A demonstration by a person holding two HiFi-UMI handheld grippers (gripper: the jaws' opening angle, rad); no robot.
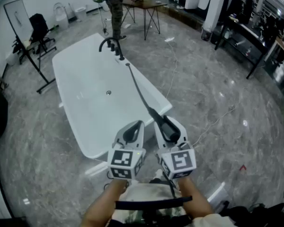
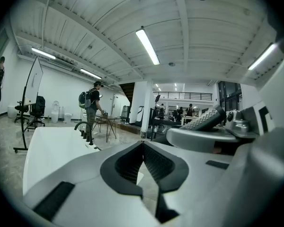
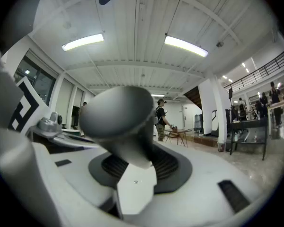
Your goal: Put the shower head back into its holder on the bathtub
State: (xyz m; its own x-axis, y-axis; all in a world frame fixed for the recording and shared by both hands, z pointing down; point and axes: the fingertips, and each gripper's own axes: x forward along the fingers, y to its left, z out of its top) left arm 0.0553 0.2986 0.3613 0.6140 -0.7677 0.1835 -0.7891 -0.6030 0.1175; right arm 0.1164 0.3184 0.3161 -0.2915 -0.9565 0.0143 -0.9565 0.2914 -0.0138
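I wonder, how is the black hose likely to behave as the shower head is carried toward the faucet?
The hose is probably floppy: it bends in a gentle curve along the bathtub from the faucet. It will likely slacken and loop as the shower head in the right gripper nears. The smooth rounded head might twist.

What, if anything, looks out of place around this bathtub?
The shower head is far from the black faucet: the right gripper grips it by the near end of the bathtub, and its hose trails back along the rim.
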